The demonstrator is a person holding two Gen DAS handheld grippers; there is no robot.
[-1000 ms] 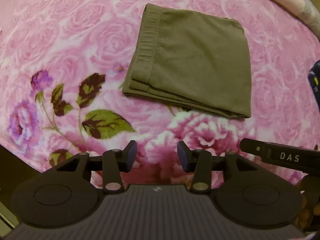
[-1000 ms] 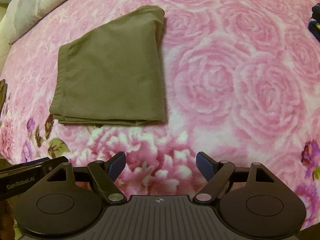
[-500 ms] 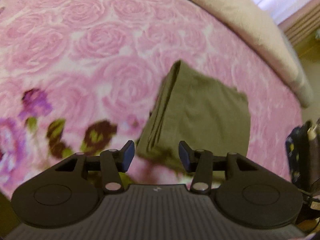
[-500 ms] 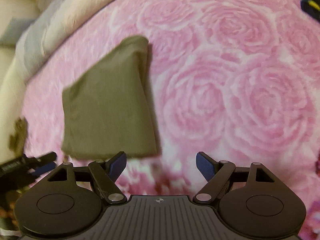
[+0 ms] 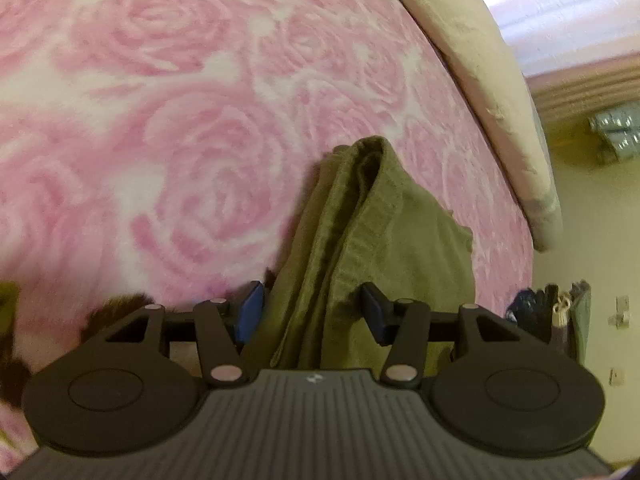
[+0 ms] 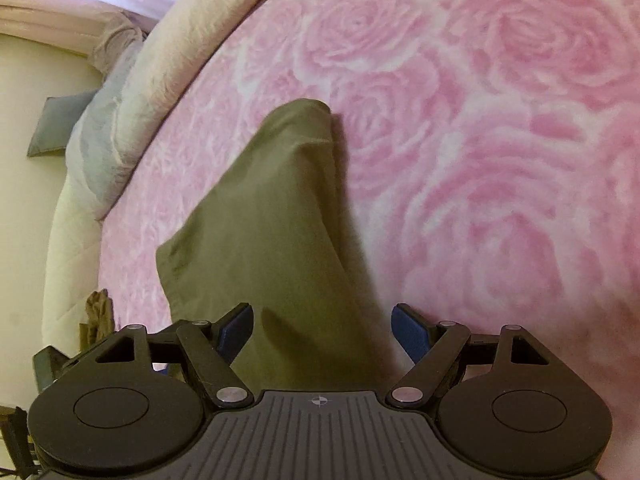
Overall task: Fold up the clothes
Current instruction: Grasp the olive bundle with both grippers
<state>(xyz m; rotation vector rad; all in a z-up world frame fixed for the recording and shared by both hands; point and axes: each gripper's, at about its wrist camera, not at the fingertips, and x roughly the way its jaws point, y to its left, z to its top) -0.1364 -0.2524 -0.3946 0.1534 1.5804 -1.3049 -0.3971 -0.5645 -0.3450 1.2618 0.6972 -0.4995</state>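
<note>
In the left wrist view the left claw point(image 5: 312, 312) fills the bottom of the frame, its two blue-padded fingers point(image 5: 249, 311) apart and opening. The folded green cloth point(image 5: 372, 248) runs from the lower centre up to a rounded corner a little above the middle. Its layered, hemmed edge lies right in the gap between the fingers, with the stacked folds showing as ridges. The pads do not press on it; a sliver of room shows on each side. The cloth rests on a pink blanket point(image 5: 168, 128) printed with big roses, which covers the left and centre of the frame. A pale quilt point(image 5: 488, 92) edges the blanket along the upper right, and a dark bundle point(image 5: 532, 308) sits at the right edge beside the claw's body.

In the right wrist view the right claw point(image 6: 322, 330) sits at the bottom, fingers wide apart and clamped on nothing. The same green cloth point(image 6: 280, 232) rises from between them as a smooth wedge, narrowing toward a corner in the upper middle of the frame. Its lower part lies in the gap, closer to the left finger point(image 6: 236, 330) than to the right one, which stands over bare blanket point(image 6: 500, 160). The pale quilt point(image 6: 168, 56) curves along the upper left.
</note>
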